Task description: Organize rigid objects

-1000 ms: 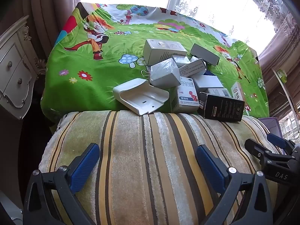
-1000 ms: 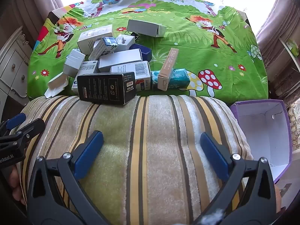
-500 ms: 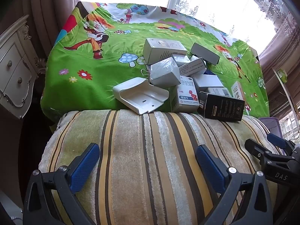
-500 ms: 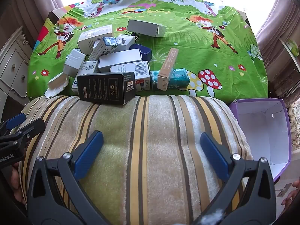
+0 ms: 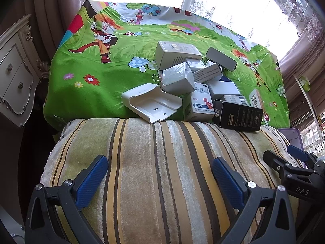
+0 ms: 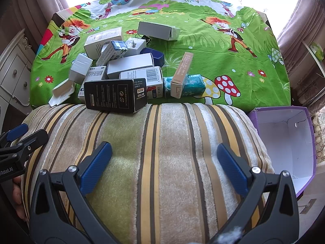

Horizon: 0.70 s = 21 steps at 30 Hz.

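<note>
A heap of small boxes (image 6: 121, 69) lies on the worktop (image 6: 223, 65), which is covered by a green cartoon-print cloth with mushrooms and orange-haired figures. At the near edge of the heap a black box (image 6: 115, 95) rests partly on the striped cushion (image 6: 162, 162) in the foreground, touching a white barcoded box (image 6: 150, 79) behind it. To the right of these a tan slim carton (image 6: 181, 72) leans on a teal packet (image 6: 193, 85). A white-and-grey carton (image 6: 158, 30) lies apart from the heap, farther back on the cloth. At the heap's left end a white plastic tray (image 5: 151, 104) sits tilted at the cloth's near edge, with a grey-white box (image 5: 177, 78) propped on its back rim and a medicine box with red and blue print (image 5: 200, 104) just beside it. An open purple box (image 6: 284, 144) with a white inside stands off the cushion's right end, with nothing visible inside it. The left gripper (image 5: 160, 181) and the right gripper (image 6: 164, 166) both hover above the striped cushion, jaws spread wide and holding nothing, well short of the heap. A white carved dresser (image 5: 14, 77) stands to the left of the worktop, and curtains frame the bright window behind.
</note>
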{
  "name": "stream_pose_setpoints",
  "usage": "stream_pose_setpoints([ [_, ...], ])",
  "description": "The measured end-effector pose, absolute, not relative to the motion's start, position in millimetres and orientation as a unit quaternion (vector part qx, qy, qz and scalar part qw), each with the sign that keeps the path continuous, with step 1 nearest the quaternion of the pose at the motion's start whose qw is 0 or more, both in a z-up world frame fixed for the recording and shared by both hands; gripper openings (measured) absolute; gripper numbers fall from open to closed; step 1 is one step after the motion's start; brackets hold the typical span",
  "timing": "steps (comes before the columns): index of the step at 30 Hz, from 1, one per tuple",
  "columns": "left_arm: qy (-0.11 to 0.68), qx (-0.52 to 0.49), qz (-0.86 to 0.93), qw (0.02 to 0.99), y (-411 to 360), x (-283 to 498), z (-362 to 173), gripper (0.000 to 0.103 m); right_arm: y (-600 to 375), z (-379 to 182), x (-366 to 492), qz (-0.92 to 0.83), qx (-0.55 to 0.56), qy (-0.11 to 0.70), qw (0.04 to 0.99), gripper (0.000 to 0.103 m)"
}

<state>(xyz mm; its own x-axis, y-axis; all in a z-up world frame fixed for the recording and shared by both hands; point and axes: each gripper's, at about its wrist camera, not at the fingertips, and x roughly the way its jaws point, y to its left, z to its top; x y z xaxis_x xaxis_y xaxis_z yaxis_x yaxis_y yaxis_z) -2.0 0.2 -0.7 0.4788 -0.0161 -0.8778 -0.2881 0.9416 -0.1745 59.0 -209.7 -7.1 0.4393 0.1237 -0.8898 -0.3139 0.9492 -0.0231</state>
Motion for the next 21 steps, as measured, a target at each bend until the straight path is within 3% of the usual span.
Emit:
stream_pose_setpoints([
  [21,0.503,-0.151,0.082,0.847,1.0,-1.2,1.1,0.103,-209.6,-8.5,55.6,0.128,-0.088,0.501,0.852,0.103],
])
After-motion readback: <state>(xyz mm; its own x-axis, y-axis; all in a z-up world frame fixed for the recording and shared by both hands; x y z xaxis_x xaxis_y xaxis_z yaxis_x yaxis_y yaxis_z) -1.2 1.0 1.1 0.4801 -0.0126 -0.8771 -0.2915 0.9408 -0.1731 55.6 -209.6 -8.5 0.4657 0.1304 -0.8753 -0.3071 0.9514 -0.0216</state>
